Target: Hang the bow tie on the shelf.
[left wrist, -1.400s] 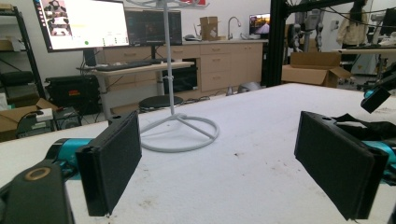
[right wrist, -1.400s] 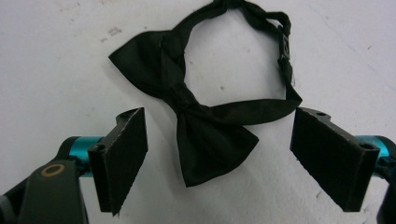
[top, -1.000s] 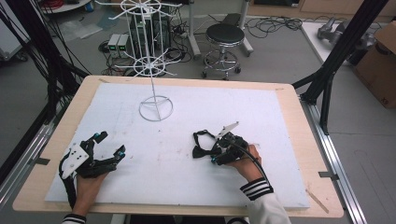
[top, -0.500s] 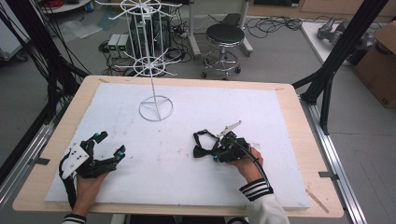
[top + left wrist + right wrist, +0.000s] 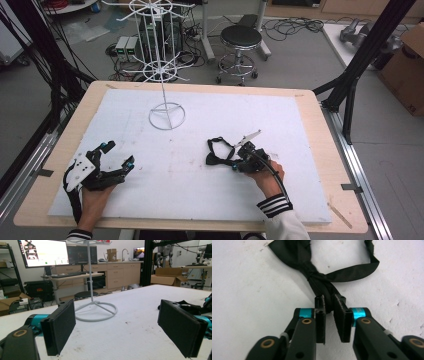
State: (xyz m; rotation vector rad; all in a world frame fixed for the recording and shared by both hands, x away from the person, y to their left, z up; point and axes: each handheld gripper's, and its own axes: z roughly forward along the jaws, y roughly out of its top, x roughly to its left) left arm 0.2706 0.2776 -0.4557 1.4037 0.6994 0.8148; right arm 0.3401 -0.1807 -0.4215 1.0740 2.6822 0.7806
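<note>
We see the wide white foam-covered surface (image 5: 300, 130), then the white wire display stand (image 5: 166, 116) at its far left. The black fabric bow tie (image 5: 216, 152) lies near centre, stretching leftward from our right hand-held gripper (image 5: 329, 305), which is clenched on its end. The left hand-held gripper (image 5: 116, 155) rests released, well apart.
</note>
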